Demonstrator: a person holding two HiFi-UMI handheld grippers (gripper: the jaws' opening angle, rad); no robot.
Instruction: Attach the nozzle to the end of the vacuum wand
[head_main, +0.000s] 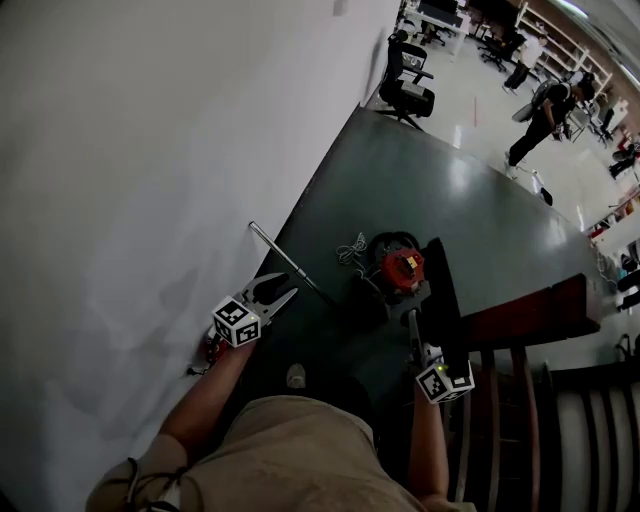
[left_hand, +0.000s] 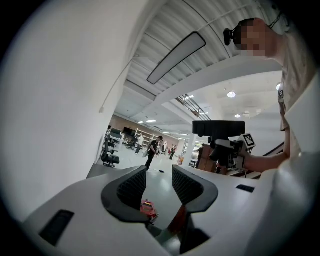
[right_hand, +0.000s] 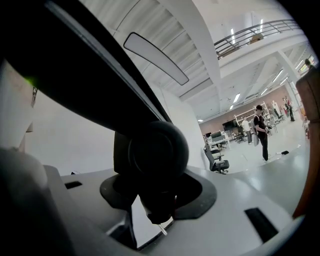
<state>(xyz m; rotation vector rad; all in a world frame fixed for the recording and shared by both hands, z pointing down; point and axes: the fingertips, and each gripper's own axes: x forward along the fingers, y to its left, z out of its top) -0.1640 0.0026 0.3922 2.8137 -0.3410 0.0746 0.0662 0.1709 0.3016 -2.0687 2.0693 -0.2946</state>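
1. Right gripper (head_main: 415, 335) clamped on black nozzle (head_main: 447, 295), beside red vacuum (head_main: 400, 268).
2. Left gripper (head_main: 286, 288) spread, empty, near wand (head_main: 290, 262) on floor.
3. Judged advisable: wand end steadied first, nozzle socket aligned squarely, then pushed.

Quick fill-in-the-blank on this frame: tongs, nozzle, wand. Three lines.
1. The left tongs are ___ and hold nothing.
2. The right tongs are shut on a ___ nozzle.
3. The metal wand lies on the ___ near the white wall.
Missing words: open; black; floor.
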